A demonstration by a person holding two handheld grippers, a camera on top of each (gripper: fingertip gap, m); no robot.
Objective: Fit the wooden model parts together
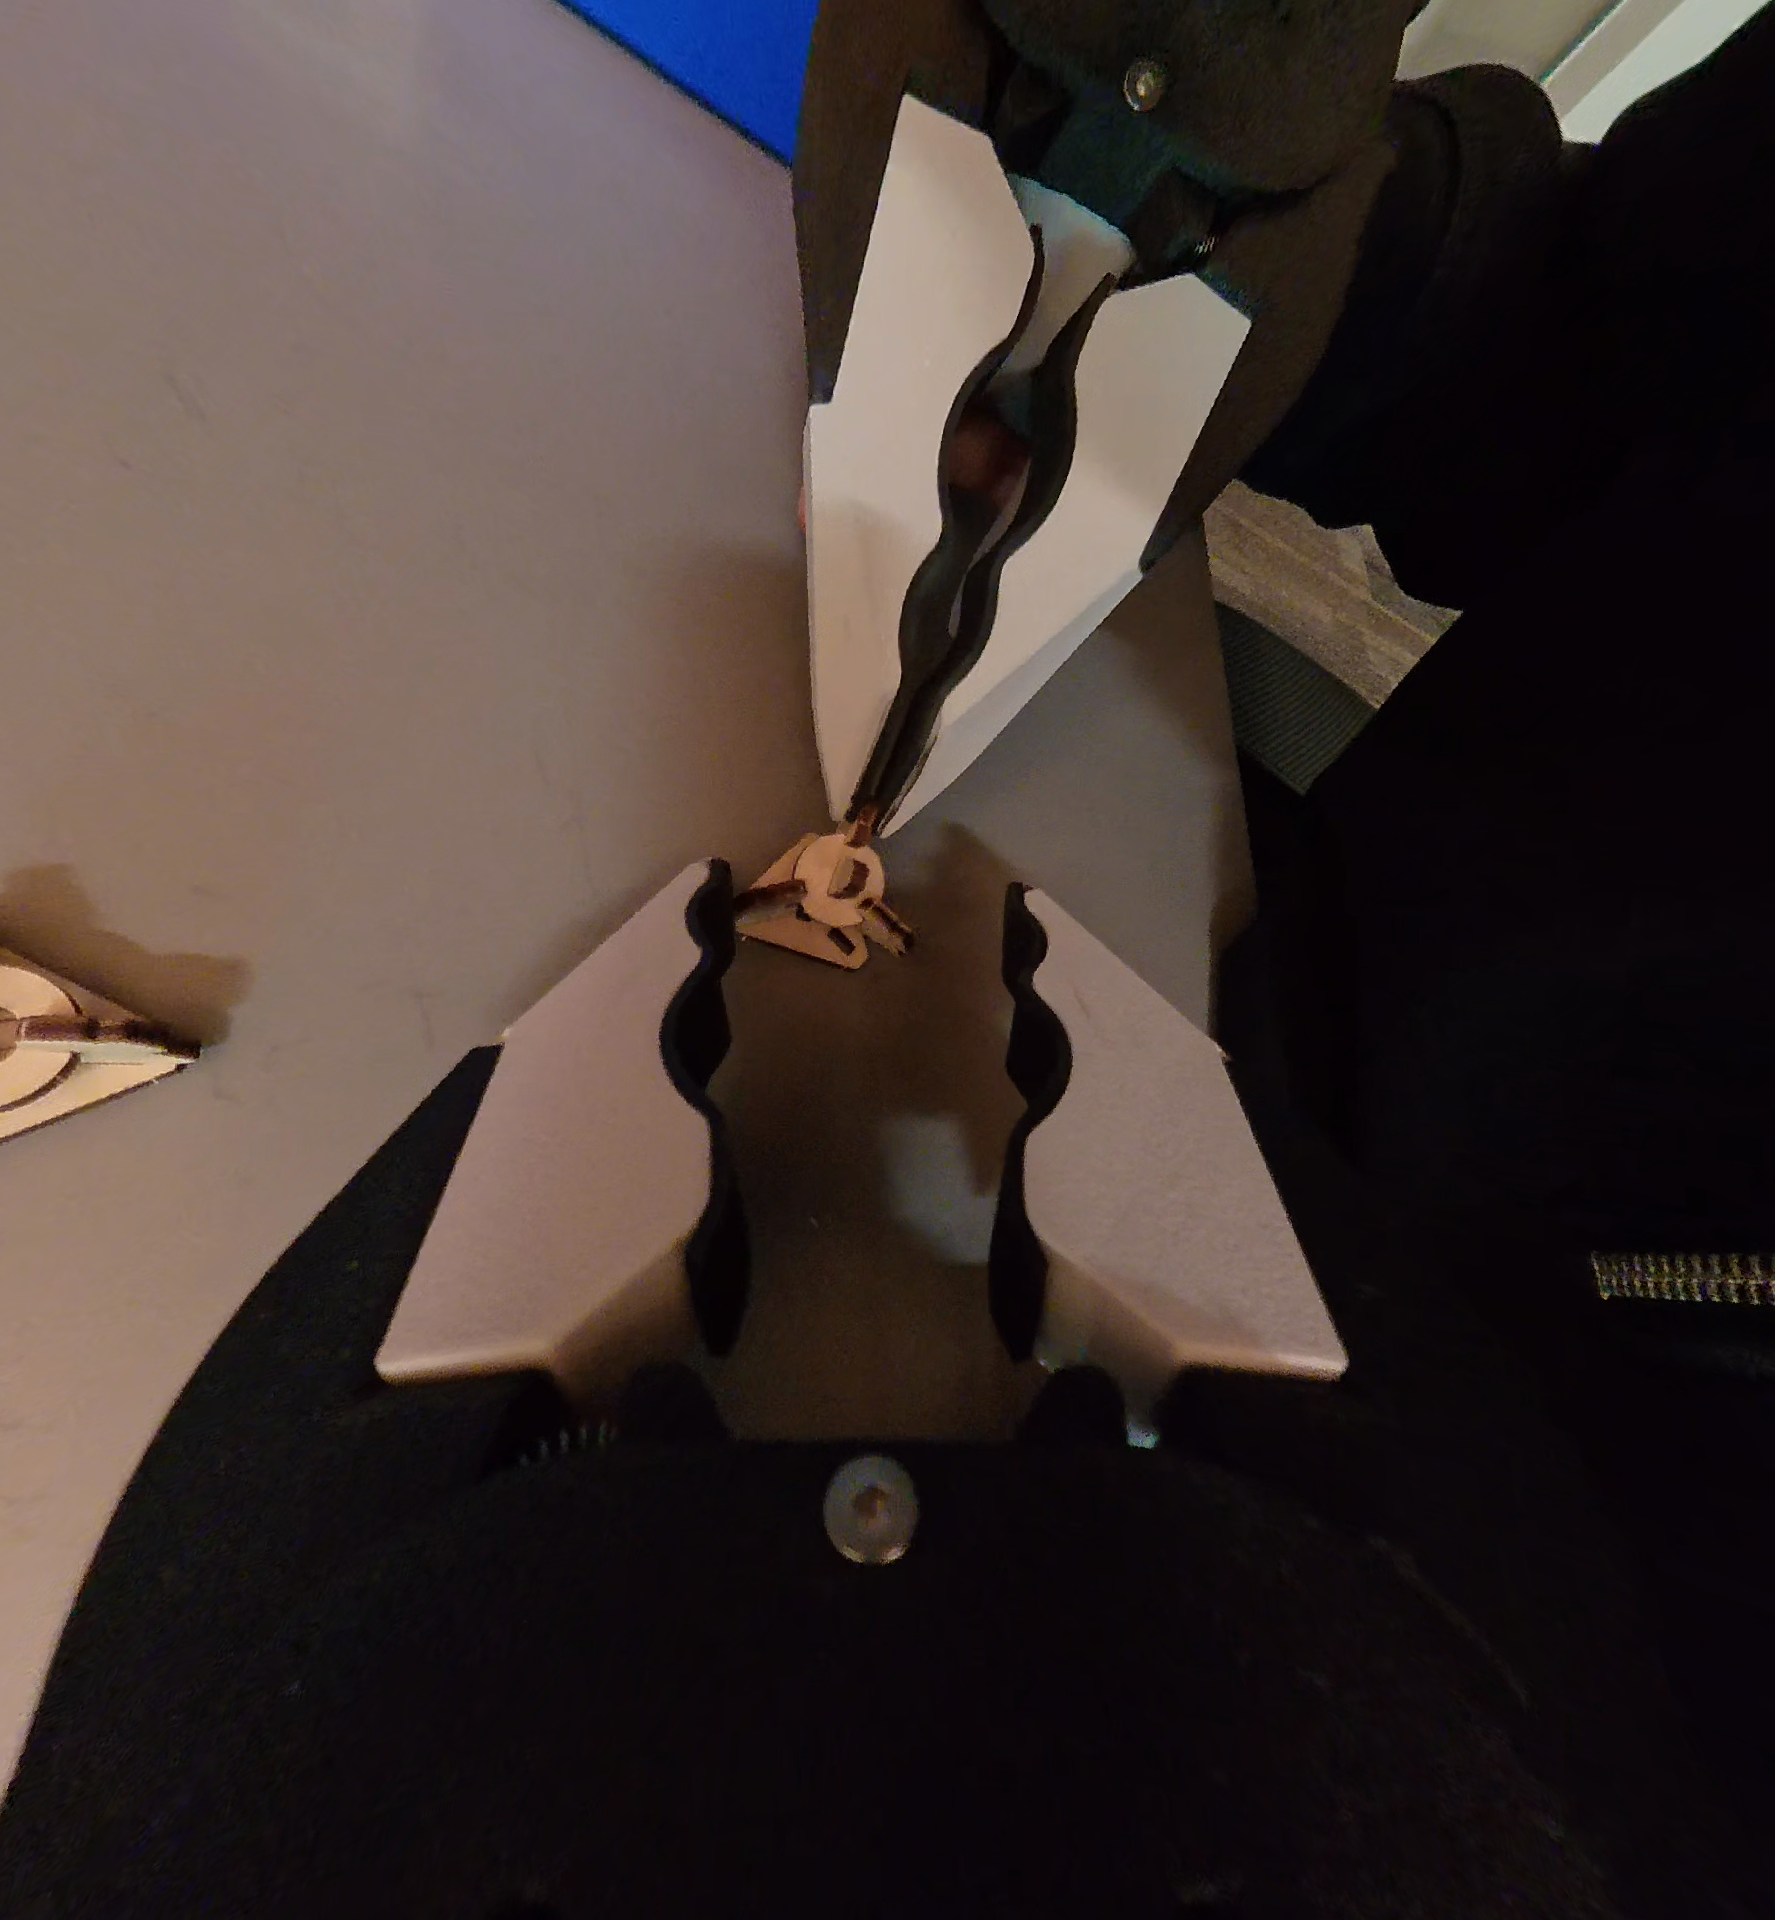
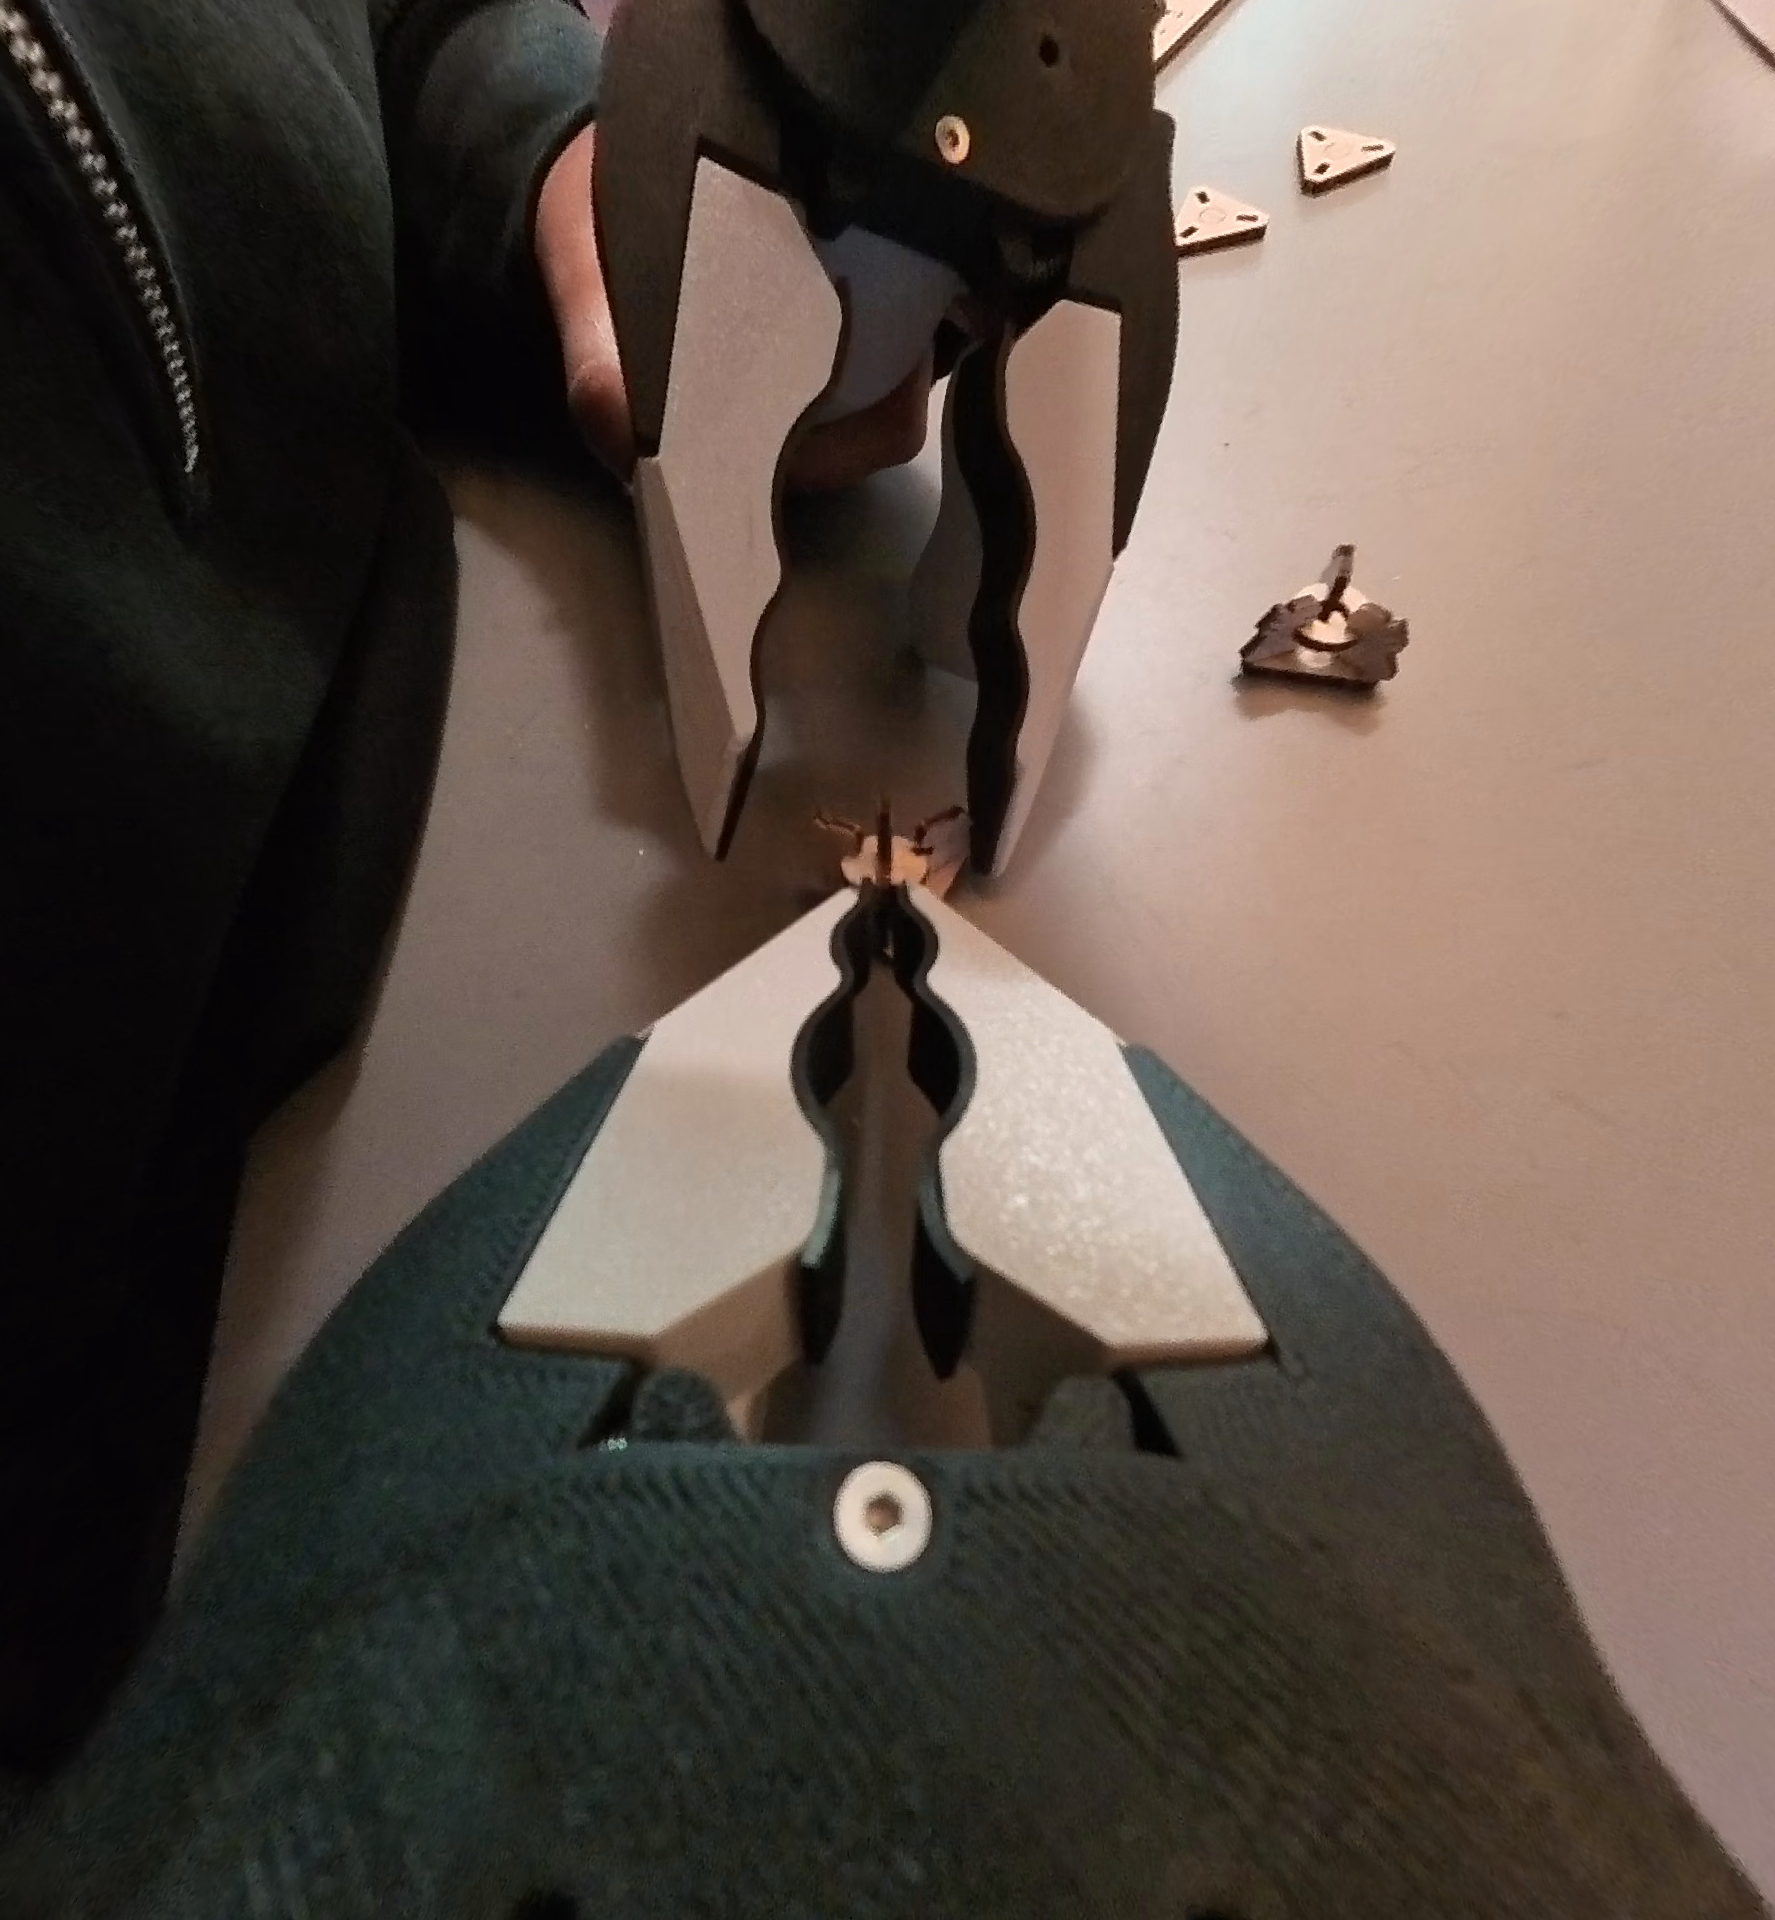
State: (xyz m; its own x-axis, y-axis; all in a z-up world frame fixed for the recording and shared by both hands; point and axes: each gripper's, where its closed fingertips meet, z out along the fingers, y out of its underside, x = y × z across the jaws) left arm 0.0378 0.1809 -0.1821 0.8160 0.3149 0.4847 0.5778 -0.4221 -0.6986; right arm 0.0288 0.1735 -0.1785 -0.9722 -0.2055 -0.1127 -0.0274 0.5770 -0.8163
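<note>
- Grey table (image 2: 1485, 1039) carried your small wooden triangle assembly (image 1: 829, 902).
- Your right gripper (image 2: 878, 902) pinched its upright wooden tab (image 1: 859, 828).
- Your left gripper (image 1: 867, 904) stood spread around that assembly.

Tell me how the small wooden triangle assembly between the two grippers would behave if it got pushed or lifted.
The wooden triangle assembly looks like thin laser-cut sheet, so probably stiff and very light. It lies flat on the table, so a push would likely slide it rather than roll or tip it. Its thin upright tabs, one pinched by the right gripper, look easy to snap or pull out.
</note>
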